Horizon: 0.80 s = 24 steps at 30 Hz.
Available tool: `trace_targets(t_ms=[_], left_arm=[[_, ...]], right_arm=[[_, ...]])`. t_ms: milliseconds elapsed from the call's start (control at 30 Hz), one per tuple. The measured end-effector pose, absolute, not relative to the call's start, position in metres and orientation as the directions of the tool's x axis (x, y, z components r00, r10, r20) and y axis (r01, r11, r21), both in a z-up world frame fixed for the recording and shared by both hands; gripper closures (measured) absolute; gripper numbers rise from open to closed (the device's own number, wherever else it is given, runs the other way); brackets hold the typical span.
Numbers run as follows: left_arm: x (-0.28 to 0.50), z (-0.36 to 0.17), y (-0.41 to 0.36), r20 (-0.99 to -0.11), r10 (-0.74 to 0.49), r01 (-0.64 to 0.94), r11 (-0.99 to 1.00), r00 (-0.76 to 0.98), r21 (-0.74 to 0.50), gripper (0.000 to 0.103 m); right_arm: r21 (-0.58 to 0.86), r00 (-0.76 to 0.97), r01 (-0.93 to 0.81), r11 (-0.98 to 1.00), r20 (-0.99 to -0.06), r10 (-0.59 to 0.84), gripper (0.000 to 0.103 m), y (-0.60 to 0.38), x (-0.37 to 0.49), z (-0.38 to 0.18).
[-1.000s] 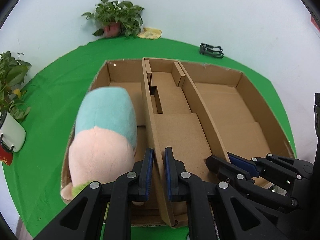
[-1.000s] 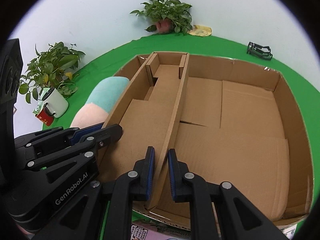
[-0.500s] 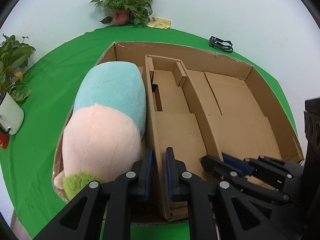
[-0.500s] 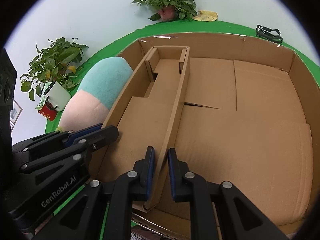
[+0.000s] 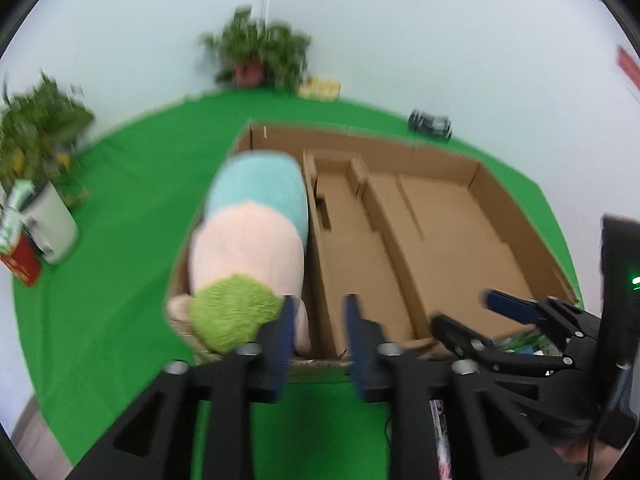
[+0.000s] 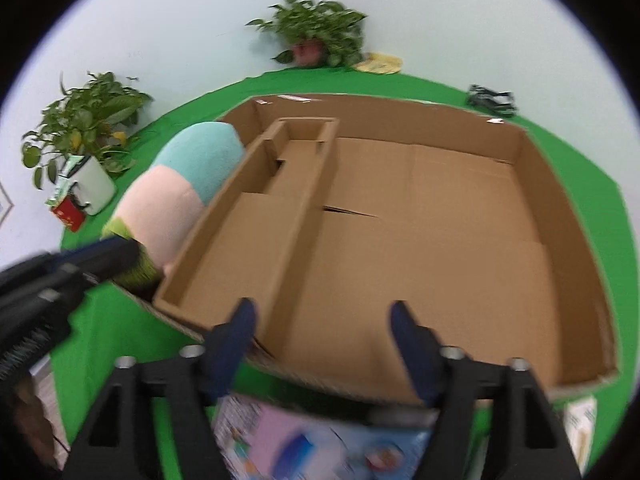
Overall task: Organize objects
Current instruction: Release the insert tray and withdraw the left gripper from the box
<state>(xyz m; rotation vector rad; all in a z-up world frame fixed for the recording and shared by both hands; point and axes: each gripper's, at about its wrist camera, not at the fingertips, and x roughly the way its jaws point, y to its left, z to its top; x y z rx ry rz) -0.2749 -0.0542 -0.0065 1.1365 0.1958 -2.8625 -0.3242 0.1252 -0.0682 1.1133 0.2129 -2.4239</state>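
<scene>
A wide cardboard box [image 5: 440,152] [image 6: 400,108] lies on the green cloth, with a narrow cardboard insert [image 5: 340,248] [image 6: 256,240] dividing it. A pink, teal and green plush toy [image 5: 252,240] [image 6: 172,200] fills the left compartment. My left gripper [image 5: 320,332] hovers at the box's near edge with its jaws opening; the left divider's end sits ahead between them, untouched. My right gripper [image 6: 324,332] is also opening, wide apart around the right divider's near end, with neither pad touching it. Each gripper shows in the other's view: the right [image 5: 500,320], the left [image 6: 92,256].
Potted plants stand at the back [image 5: 260,56] [image 6: 316,28] and at the left [image 5: 36,136] [image 6: 80,120], the latter in a white pot [image 5: 52,228]. A black clip [image 5: 430,124] [image 6: 492,96] lies beyond the box. A pink and blue packet [image 6: 300,440] lies in front of the box.
Both grippers were shut on the insert's divider walls; they have let go, opened, and drawn back to the box's near edge. The view is now motion-blurred.
</scene>
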Motion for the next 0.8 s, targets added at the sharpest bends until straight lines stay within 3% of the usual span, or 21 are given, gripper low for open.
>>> trace_targets(t_ms=[67, 133, 200, 300, 567, 800], left_arm=[[-0.244, 0.012, -0.046, -0.597, -0.072, 0.118, -0.992, -0.799, -0.038, 0.021], [-0.217, 0.026, -0.032, -0.508, -0.138, 0.148, -0.989, -0.850, 0.023, 0.003], [-0.191, 0.035, -0.015, -0.433, -0.188, 0.176, -0.982, -0.882, 0.068, 0.001], [-0.157, 0.040, 0.010, -0.395, -0.131, 0.115, -0.991, -0.909, 0.062, 0.001], [-0.092, 0.037, 0.051, -0.432, 0.011, -0.002, -1.000, -0.902, -0.021, 0.001], [-0.073, 0.033, 0.052, -0.435, -0.002, 0.021, -0.999, -0.901, -0.039, 0.001]], right_arm=[[-0.005, -0.626, 0.431, -0.902, -0.722, -0.296, 0.021, 0.146, -0.304, -0.059], [-0.026, -0.681, 0.410, -0.912, -0.674, -0.287, 0.014, 0.168, -0.278, -0.050], [-0.040, -0.719, 0.386, -0.922, -0.639, -0.273, 0.010, 0.185, -0.255, -0.044], [-0.051, -0.758, 0.368, -0.929, -0.595, -0.268, 0.000, 0.203, -0.220, -0.036], [-0.021, -0.788, 0.333, -0.943, -0.555, -0.266, 0.001, 0.244, -0.163, -0.028], [-0.007, -0.821, 0.326, -0.945, -0.498, -0.279, 0.001, 0.242, -0.144, -0.025]])
